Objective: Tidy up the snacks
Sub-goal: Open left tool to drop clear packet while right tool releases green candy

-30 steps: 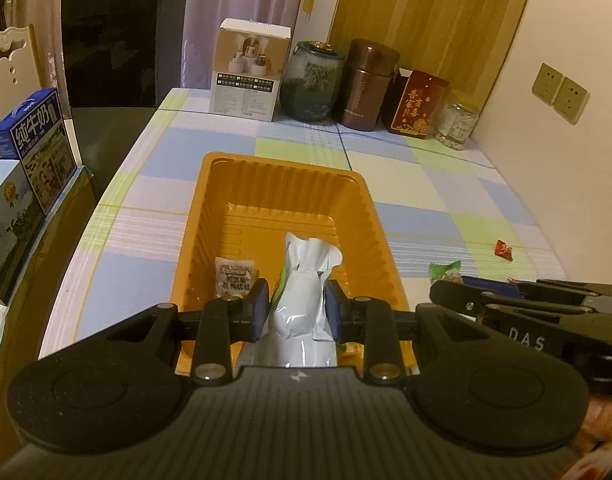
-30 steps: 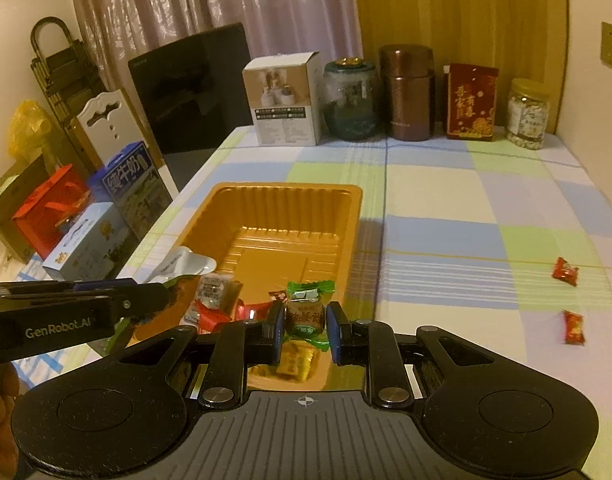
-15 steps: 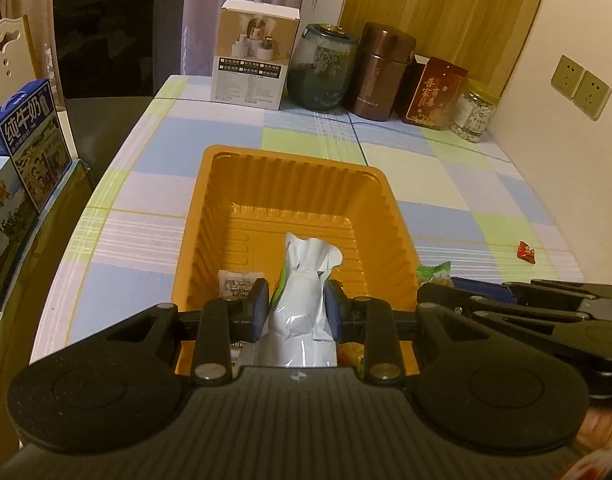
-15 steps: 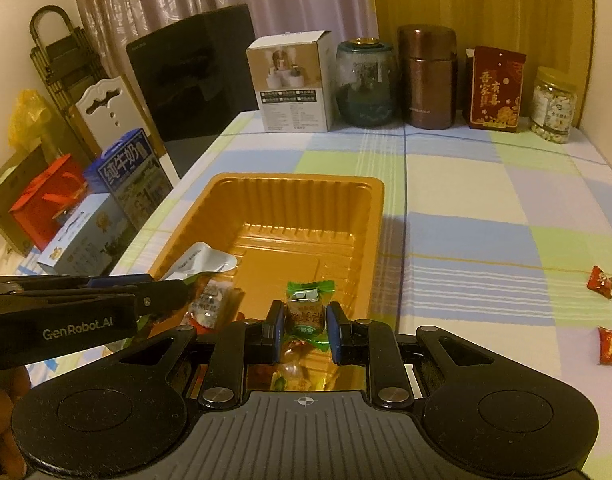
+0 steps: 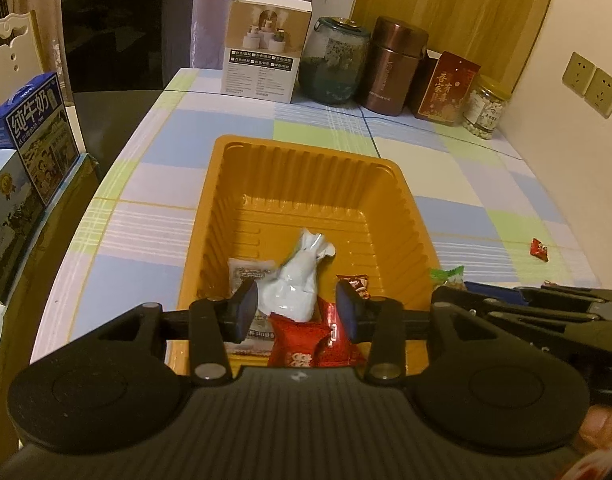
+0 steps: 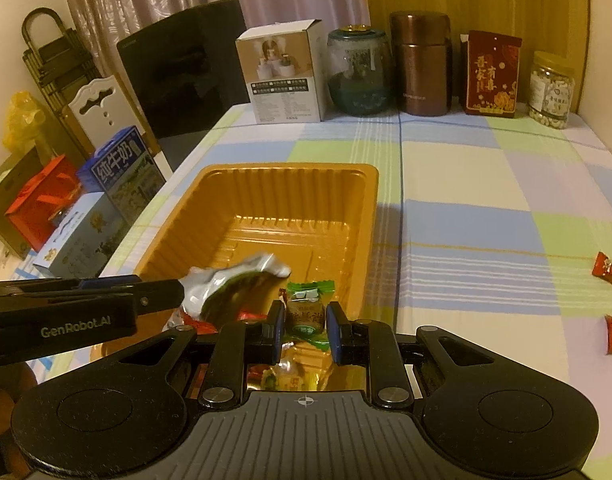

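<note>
While my left tongs (image 5: pixel 298 312) open over the near end of the tray (image 5: pixel 306 160), the white pouch (image 5: pixel 296 280) lies between the pads with neither one pressing it, so I judge it best to let the jaws spread fully, then lift straight up so no pad drags the foil back out. My right tongs (image 6: pixel 305 334) are clamped on a green candy (image 6: pixel 308 312), low above the tray's near right corner; I should lower it clear of the rim before releasing. Inside the tray the pouch sits among red packets (image 5: pixel 306 336) and a small pale packet (image 5: pixel 248 274), all at the near end; the far end is bare. Two red candies (image 6: pixel 606 268) lie on the counter (image 6: pixel 466 180), well right of the tray.
</note>
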Tool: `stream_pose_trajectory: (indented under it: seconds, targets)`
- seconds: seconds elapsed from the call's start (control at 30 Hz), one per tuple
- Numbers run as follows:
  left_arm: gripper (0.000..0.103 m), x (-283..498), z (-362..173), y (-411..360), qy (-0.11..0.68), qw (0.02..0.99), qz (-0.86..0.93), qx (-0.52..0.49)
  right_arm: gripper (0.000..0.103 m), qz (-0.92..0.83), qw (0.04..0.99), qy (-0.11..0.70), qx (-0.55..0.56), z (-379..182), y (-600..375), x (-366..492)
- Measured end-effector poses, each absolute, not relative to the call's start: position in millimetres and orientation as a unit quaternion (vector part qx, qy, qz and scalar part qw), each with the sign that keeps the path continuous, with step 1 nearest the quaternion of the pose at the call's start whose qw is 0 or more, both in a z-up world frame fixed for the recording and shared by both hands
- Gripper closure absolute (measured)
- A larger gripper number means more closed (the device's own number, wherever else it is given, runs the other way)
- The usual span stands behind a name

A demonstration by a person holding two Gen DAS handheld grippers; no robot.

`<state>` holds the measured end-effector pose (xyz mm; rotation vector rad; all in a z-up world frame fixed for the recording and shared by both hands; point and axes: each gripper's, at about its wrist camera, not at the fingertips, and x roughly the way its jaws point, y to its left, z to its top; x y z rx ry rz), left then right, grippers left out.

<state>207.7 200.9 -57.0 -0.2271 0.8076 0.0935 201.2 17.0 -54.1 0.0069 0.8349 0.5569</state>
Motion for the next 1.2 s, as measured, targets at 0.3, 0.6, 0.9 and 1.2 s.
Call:
stream_pose_trajectory:
  seconds: [0.3,0.6,0.9,1.2]
  targets:
    - [0.064,203.5,-53.0,200.7,0.390,0.913,0.048,-0.105,0.080,0.276,0.876,0.396,0.013,-47.8,20.1,199.1]
    - [0.064,200.6,-49.3,206.4,0.387,0.915,0.053,-0.105,0.080,0.289,0.872,0.394,0.034,-42.0,25.6,205.6]
    - [0.059,198.6,-50.4,211.1,0.390,0.913,0.059,-0.105,0.067,0.288,0.867,0.403,0.059,-43.4,27.5,215.7]
    - [0.051,188.2,-43.9,203.6,0.387,0.914,0.057,-0.104,0.048,0.266,0.874,0.404,0.056,-41.6,6.3,204.3]
